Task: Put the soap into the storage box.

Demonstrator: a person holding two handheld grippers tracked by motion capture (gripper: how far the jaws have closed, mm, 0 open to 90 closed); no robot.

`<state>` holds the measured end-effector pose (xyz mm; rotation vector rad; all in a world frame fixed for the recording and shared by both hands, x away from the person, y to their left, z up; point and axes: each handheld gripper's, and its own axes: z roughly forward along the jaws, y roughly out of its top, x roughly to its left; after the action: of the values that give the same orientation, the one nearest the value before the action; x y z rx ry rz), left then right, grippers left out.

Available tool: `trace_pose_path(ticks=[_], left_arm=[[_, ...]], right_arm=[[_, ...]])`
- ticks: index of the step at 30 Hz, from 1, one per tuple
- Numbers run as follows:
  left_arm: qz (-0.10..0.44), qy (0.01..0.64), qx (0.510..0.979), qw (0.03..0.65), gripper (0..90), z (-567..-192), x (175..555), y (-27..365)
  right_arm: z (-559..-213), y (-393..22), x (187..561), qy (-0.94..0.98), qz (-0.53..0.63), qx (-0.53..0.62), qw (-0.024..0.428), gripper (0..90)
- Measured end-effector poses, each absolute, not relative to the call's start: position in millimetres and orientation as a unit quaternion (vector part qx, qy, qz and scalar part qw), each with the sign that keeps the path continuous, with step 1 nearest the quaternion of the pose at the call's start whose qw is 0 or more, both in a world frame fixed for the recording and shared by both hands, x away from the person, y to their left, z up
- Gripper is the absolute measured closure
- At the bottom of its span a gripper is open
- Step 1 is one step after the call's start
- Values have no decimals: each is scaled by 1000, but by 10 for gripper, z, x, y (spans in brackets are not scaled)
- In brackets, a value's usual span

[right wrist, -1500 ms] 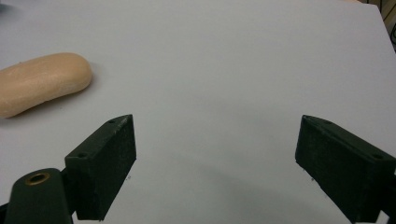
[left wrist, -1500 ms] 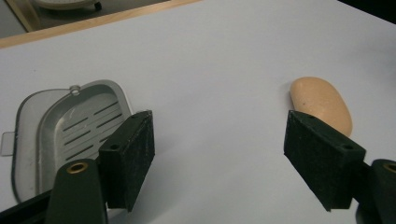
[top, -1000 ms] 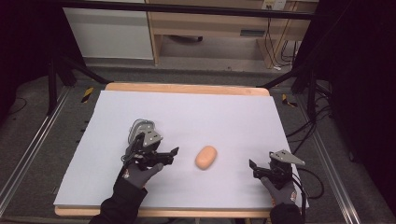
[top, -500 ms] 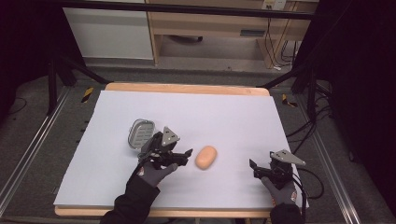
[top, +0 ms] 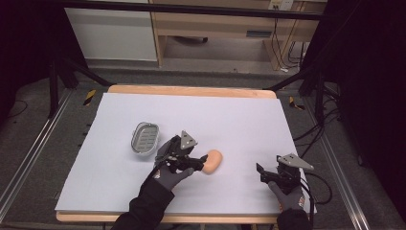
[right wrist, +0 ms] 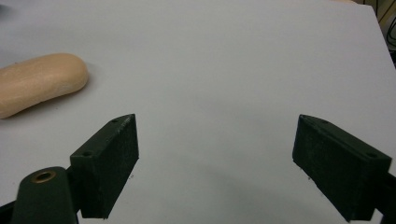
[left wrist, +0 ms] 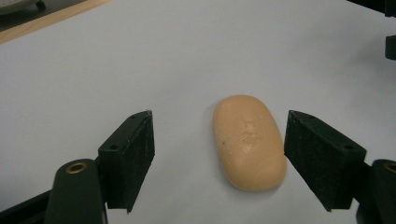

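An orange oval soap bar (top: 212, 161) lies flat on the white sheet. My left gripper (top: 196, 162) is right at its left end. In the left gripper view the soap bar (left wrist: 247, 140) sits between the two pads, close to the right pad (left wrist: 322, 161) and well clear of the left one. The left gripper (left wrist: 223, 161) is open; its jaws have just been closing a little with the soap between them, not pressed. My right gripper (top: 262, 171) rests near the front right, open and empty (right wrist: 229, 163), with the soap bar (right wrist: 39, 88) off to its left.
A small metal soap dish (top: 144, 137) stands on the white sheet (top: 230, 115) just left of and behind my left hand. The wooden table edge (top: 191, 90) runs along the back. Dark frame rails and cables flank the table.
My left gripper has moved right across the sheet up to the soap bar, uncovering the metal soap dish behind it. The right gripper has stayed put.
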<state>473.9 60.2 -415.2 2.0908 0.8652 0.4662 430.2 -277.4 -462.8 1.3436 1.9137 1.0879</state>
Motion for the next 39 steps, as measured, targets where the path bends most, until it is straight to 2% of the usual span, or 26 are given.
trace_pose_path(ticks=[20,39], left_arm=[[172,334,845,381,234,-4306,4827,263],[161,338,857,354,216,-4459,4915,108]], right_arm=[[-4623,-2781,4304,712,403,502,281,156],[-4626,-2766,4313,714,401,501,279,155]])
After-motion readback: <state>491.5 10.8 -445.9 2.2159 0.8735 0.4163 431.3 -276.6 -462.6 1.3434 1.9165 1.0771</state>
